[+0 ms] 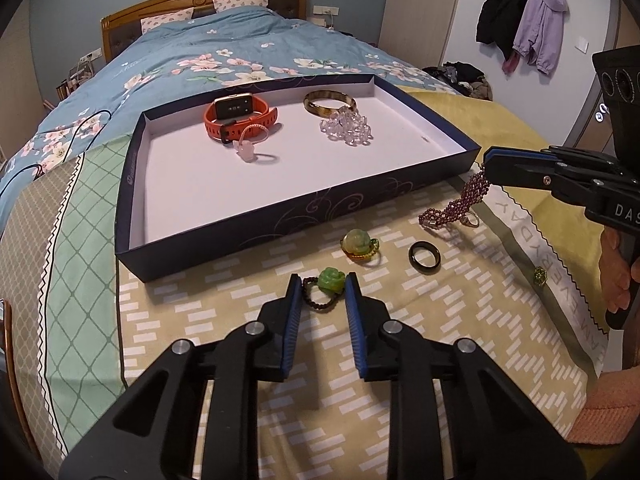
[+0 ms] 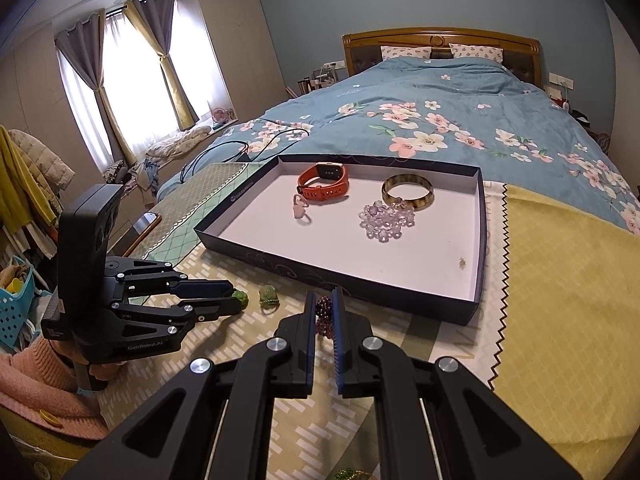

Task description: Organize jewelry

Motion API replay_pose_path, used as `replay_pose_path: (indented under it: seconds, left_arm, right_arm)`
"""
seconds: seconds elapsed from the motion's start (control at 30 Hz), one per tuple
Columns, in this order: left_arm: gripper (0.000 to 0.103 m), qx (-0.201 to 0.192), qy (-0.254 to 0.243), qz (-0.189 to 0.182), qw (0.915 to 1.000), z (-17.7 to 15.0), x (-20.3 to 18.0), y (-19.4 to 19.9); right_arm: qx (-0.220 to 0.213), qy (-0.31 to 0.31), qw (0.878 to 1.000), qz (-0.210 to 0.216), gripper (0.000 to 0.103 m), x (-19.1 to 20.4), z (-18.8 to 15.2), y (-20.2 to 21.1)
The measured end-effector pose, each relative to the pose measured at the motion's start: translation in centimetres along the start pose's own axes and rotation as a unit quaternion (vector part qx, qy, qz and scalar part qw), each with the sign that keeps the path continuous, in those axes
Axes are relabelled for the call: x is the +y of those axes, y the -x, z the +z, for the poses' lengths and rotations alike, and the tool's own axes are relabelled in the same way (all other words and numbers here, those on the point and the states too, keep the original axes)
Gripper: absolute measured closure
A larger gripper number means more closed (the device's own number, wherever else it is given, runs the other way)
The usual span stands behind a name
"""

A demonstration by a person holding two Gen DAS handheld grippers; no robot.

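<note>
Left gripper (image 1: 323, 286) at lower center, pads against a green carved rose ring (image 1: 330, 281) with dark beaded band. Right gripper (image 1: 487, 160), right edge, clamped on dangling maroon bead bracelet (image 1: 460, 206).

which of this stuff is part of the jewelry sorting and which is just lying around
Part of the job:
- tray
- green rose ring between the left claw pads
- purple bead bracelet in the right claw
- black ring
- jade ring

Lying about:
- black cable
- hanging jackets
</note>
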State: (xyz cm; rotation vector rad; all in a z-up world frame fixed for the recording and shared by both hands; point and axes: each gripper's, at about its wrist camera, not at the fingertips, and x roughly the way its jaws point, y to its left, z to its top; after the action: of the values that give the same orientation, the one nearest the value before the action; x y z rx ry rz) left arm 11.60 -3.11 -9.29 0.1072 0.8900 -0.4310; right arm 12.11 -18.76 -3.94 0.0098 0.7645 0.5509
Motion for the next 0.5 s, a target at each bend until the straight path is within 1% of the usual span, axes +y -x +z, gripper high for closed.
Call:
replay_pose_path:
  seconds: [0.5]
  left_arm:
    - [0.081, -0.02, 0.003, -0.008, 0.9998, -0.1, -0.5, 1.7]
  right_arm:
    - [-0.017, 0.007, 1.0, 0.004, 0.097, 0.2, 1.2, 0.6]
